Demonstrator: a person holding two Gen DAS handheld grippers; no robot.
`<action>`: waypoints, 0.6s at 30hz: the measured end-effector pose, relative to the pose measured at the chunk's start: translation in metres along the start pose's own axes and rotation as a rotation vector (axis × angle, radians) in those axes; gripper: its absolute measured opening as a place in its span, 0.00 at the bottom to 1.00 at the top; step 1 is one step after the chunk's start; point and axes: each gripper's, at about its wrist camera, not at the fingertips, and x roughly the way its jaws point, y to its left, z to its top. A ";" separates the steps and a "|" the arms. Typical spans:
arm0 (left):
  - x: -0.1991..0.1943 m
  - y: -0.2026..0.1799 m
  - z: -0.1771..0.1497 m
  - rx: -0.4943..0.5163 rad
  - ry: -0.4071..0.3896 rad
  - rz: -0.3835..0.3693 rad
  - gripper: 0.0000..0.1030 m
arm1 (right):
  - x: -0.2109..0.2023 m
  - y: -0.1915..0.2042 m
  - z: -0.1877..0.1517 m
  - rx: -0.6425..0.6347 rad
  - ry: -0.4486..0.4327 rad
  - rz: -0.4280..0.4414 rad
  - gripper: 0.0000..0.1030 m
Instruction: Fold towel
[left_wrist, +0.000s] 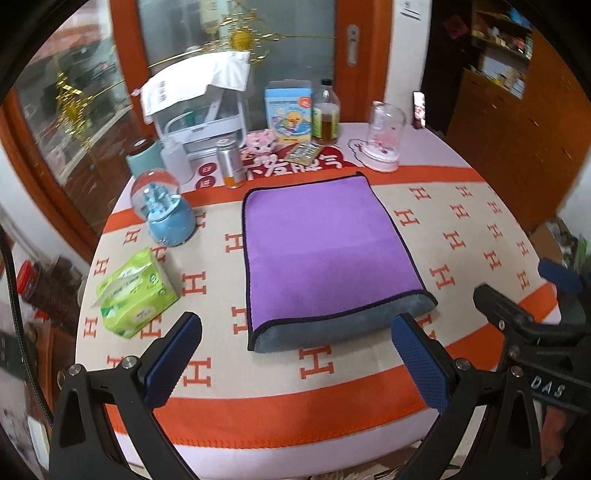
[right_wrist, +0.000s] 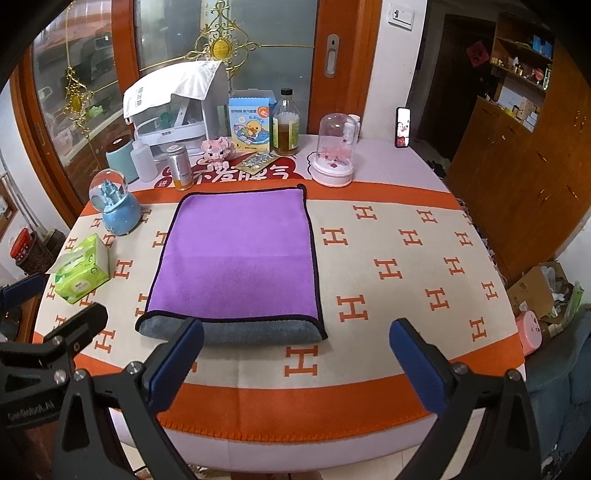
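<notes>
Towel (left_wrist: 325, 251) fills the middle of both views: a purple microfibre cloth with a dark bound edge, lying flat and folded on the orange-and-cream blanket (left_wrist: 461, 236) patterned with H shapes. Its grey underside shows as a band along the lower edge, where the purple layer stops short of the fold. The surface looks smooth, with a faint crease running across the middle.

At the bottom of the left wrist view, the left gripper (left_wrist: 295, 354) has its blue-padded fingers spread wide, holding nothing, just short of the towel's lower edge. The right gripper (right_wrist: 295, 354) sits the same way in its own view, fingers apart and empty, its left pad overlapping the grey band in the picture.

A green tissue pack (left_wrist: 135, 293) lies lower left of the towel, a blue snow globe (left_wrist: 166, 210) above it.
</notes>
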 end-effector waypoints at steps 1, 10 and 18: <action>0.002 0.001 -0.001 0.008 0.001 -0.004 0.99 | 0.002 0.001 0.000 0.002 0.002 -0.002 0.98; 0.027 0.013 -0.012 0.037 0.042 -0.038 0.99 | 0.023 0.012 -0.014 -0.004 0.047 -0.014 0.98; 0.063 0.028 -0.025 0.013 0.137 -0.064 0.99 | 0.051 0.016 -0.018 -0.068 0.099 0.017 0.96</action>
